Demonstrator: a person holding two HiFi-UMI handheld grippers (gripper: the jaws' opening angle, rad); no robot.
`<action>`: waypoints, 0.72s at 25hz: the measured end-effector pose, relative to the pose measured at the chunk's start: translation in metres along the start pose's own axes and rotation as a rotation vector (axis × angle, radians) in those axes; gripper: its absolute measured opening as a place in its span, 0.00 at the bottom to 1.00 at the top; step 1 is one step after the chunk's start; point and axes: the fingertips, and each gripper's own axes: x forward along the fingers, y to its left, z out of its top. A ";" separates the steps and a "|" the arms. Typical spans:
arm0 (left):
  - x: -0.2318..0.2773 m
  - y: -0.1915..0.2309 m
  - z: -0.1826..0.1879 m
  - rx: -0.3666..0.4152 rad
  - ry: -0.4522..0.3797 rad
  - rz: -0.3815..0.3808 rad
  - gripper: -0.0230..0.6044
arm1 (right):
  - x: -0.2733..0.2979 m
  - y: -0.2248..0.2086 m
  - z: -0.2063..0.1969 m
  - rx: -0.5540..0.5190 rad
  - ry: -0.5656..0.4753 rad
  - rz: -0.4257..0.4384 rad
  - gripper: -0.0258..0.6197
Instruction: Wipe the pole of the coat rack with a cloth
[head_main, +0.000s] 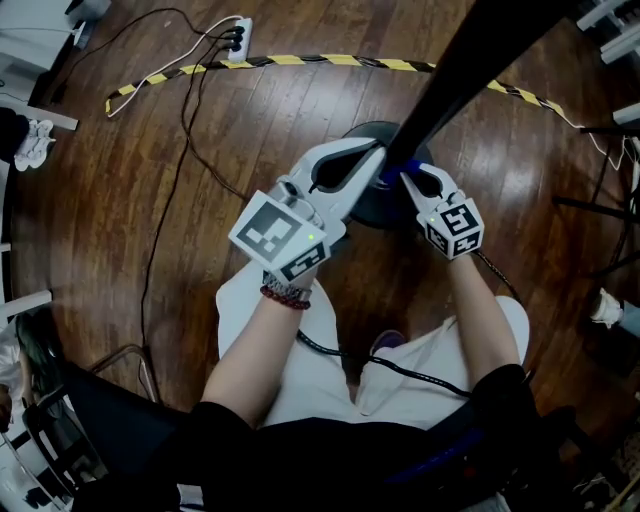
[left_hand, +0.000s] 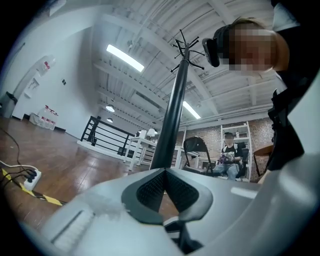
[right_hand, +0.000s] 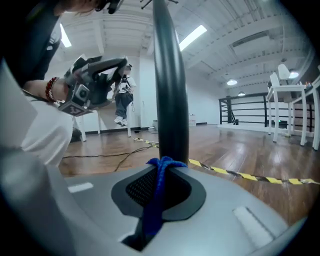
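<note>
Coat-rack pole (head_main: 458, 68) stands on its round base (head_main: 368, 214) on the wooden floor and rises from the base toward the person's head. Both grippers are down low, just above that base.

The right gripper (head_main: 404, 180) has its jaws closed on a blue cloth (right_hand: 156, 192). The cloth runs as a twisted strand between the pads and bunches at the tips, where it presses against the pole's side just above the base.

The left gripper (left_hand: 164, 170) sits at the other side of the pole, also close above the base. Its pads meet at the tips with nothing between them, and the pole rises right beyond them. I cannot tell whether the tips touch the pole; the gripper looks placed to steady the rack.

Wiping seems under way, with the cloth in contact at the lowest stretch above the base. The black surface shows no difference between wiped and unwiped parts, so how much is done cannot be read. Judging by the position, the long run up to the hooks (left_hand: 184, 50), far above the base, may be left to do. So may the sides that the small bunch of cloth is not touching.
</note>
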 end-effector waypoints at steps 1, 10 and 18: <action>0.002 0.002 -0.002 -0.002 0.000 0.003 0.04 | -0.002 0.000 0.008 -0.019 -0.008 0.000 0.07; -0.003 -0.007 0.004 0.021 -0.007 -0.014 0.04 | -0.029 0.015 0.074 -0.033 -0.136 -0.022 0.07; 0.023 0.009 -0.019 0.114 0.071 -0.023 0.04 | -0.051 -0.013 0.145 -0.060 -0.286 -0.098 0.08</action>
